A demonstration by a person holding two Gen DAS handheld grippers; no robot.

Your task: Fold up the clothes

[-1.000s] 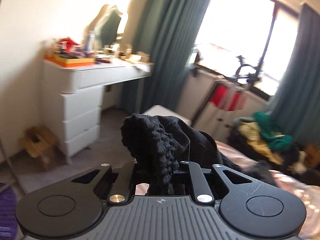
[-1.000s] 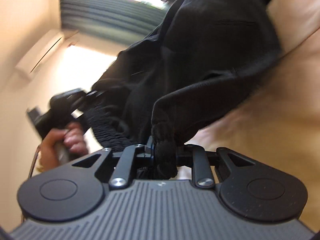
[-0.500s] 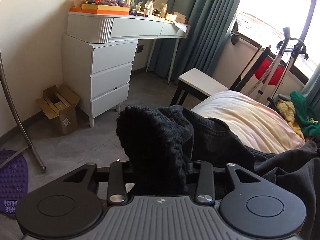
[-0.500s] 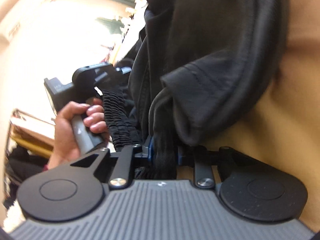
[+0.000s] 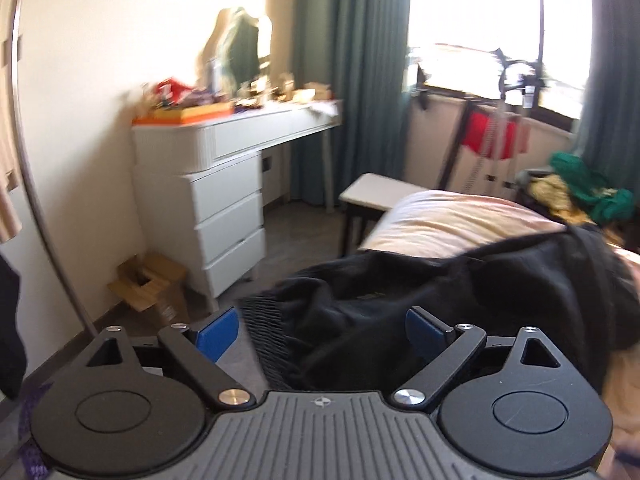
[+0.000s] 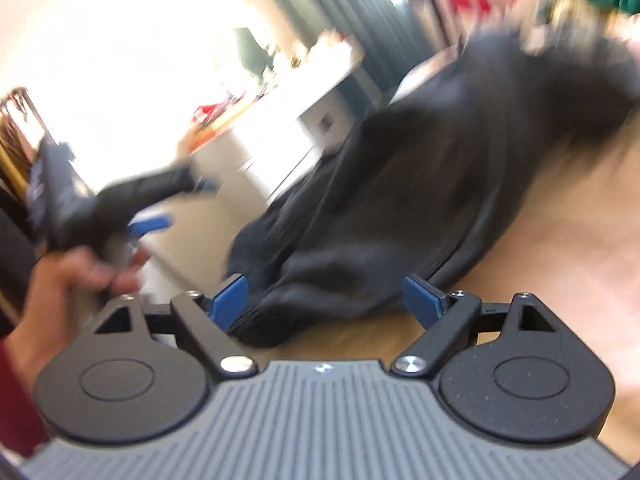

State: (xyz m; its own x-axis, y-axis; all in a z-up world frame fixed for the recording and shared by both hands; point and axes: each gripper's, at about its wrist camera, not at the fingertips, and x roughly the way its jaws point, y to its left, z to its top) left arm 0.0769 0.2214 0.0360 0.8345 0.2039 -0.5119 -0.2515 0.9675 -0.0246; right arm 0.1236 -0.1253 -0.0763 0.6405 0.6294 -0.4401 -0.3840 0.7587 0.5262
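The left gripper was wide open, and its two blue pads stood far apart. It held nothing. The ribbed edge of the black garment lay in the gap between the pads, but neither pad pressed on it.

The right gripper was wide open too, and it also gripped nothing. The near end of the black garment sat in the gap between its blue pads. This view was blurry, so I could not tell if the cloth touched a pad.

In the right wrist view, the person's hand was closed around the handle of the left gripper, off to the left side. That gripper's blue pads showed there as well, spread apart.

The black garment lay in a loose, crumpled heap on the bed. The bed had a light pink and cream cover. The garment stretched from just in front of the grippers out across the bed.

Past the bed stood a small white bench. A white dresser with drawers stood against the wall, with many small things on top. A brown cardboard box sat on the floor beside the dresser. Green curtains hung by a bright window. A pile of green and yellow clothes lay at the far side of the bed.
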